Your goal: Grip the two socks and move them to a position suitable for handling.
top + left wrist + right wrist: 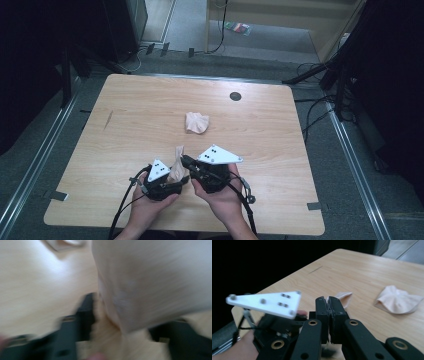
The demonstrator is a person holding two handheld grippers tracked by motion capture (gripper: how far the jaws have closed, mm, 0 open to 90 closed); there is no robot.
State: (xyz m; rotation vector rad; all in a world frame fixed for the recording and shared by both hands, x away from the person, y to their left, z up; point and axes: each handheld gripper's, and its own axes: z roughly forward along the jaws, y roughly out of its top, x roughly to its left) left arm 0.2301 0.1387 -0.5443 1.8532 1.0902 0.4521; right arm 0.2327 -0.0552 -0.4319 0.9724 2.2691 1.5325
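Observation:
A beige cloth [177, 167] stands up between my two grippers near the table's front edge. My right gripper [184, 160] points left and is shut on it. In the right gripper view the jaws [330, 300] are pressed together, with a tip of the cloth [344, 298] poking out past them. My left gripper [176, 181] sits just below and left of it. In the blurred left gripper view, the cloth [150, 277] hangs in the gap of the left gripper [130, 325], whose jaws stand apart. A second crumpled beige cloth [196, 122] lies at the table's middle.
The wooden table [150, 105] has a dark round hole [235, 96] near its far edge. The second cloth [398, 301] lies flat to the right beyond my right jaws. The left gripper's white three-cornered plate [267, 303] is close on their left. Cables trail off the front edge.

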